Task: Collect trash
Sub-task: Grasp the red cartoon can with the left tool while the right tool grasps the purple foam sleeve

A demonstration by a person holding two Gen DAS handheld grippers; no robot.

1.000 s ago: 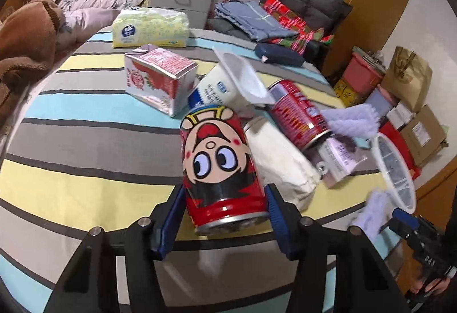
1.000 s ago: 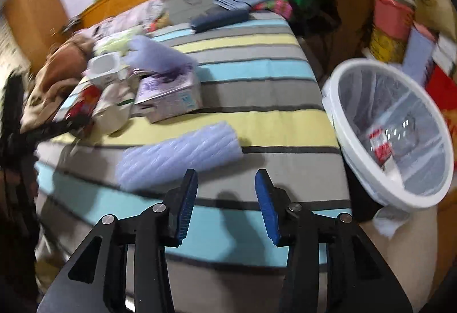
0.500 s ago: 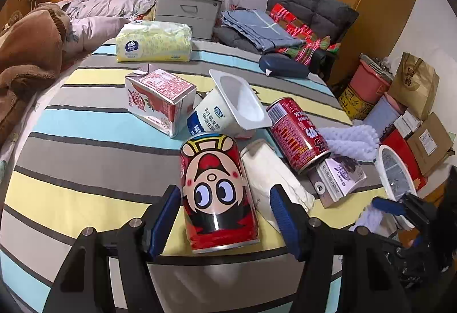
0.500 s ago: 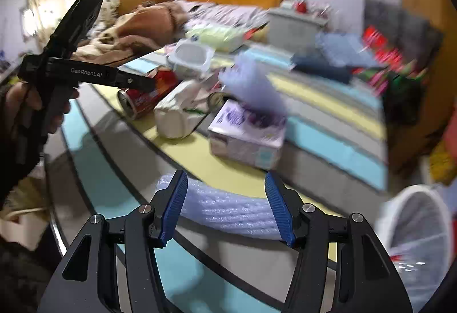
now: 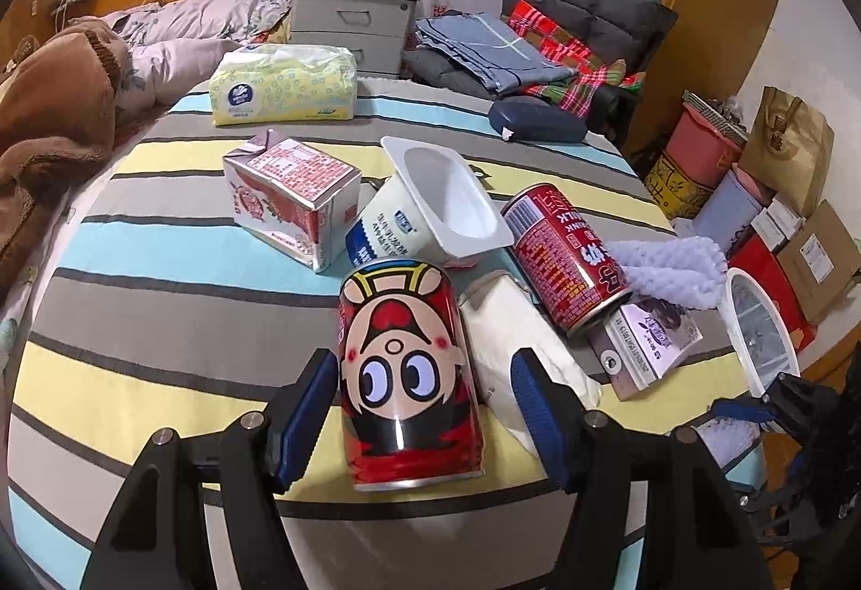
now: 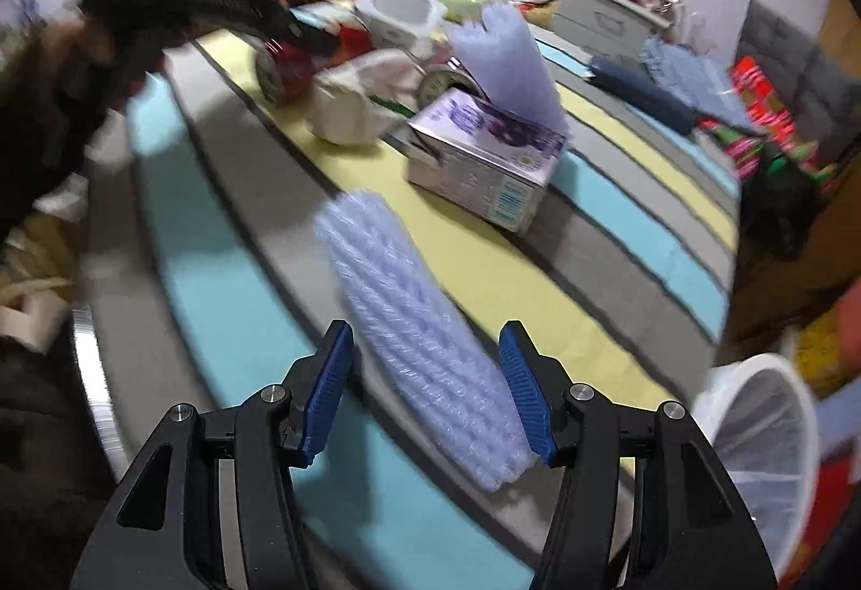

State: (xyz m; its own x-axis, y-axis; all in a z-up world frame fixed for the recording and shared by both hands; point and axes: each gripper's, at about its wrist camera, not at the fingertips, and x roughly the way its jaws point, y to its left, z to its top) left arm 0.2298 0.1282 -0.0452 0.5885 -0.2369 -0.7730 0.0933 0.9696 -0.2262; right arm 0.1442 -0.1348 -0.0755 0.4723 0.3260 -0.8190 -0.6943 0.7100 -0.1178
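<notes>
Both sets of fingers are spread, nothing gripped yet. Left gripper has just been opening, and the cartoon can lies on its side between the blue pads; the left pad looks just at its side, the right one clear of it. Right gripper straddles the purple foam sleeve on the striped bed cover, pads wide and not touching. So it's the reach-and-grab step: next both need to close, then carry over to the white bin beside the bed. Both tools tilt steeply down.
</notes>
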